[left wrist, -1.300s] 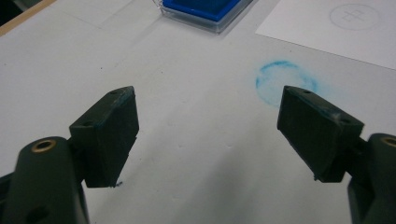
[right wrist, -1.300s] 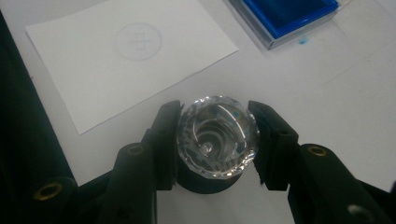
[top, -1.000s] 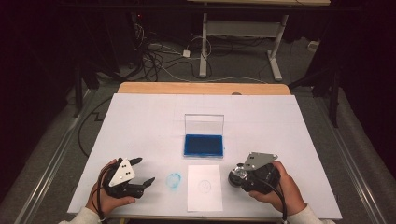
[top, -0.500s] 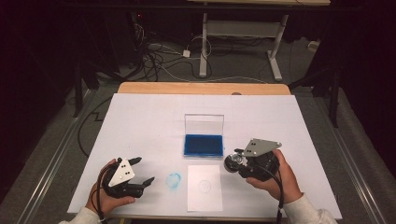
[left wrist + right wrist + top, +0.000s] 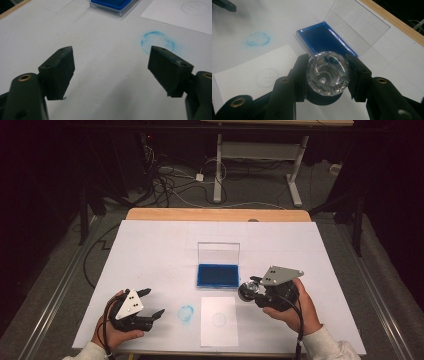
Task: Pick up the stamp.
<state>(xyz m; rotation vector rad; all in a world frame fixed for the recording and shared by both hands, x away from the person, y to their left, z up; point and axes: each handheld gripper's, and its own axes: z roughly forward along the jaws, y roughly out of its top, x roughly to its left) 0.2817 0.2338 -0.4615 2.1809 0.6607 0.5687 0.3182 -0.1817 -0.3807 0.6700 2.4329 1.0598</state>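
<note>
Clear faceted stamp with a round glass-like top sits between the two black jaws of the right gripper, near the middle of the right gripper view. The jaws are pressed on its two sides, so the gripper is clamped on it. In the high view the right gripper is at the lower right of the frame, held in the person's right hand, and the stamp points toward the centre of the table. It is just beside the lower right corner of the blue ink pad in a clear plastic case with a raised lid; whether the stamp touches the pad I cannot tell. In the right gripper view the ink pad lies directly behind the stamp, in the upper middle of the frame.

White sheet of paper with a faint printed circle lies below the ink pad in the high view, to the lower left of the stamp. Left of the paper there is a round blue ink smudge on the white table.

At the lower left of the high view the left gripper is low over the table, and its jaws stand apart with nothing between them. They have just been closing a little. In the left gripper view the smudge is above the right jaw, apart from it.
</note>
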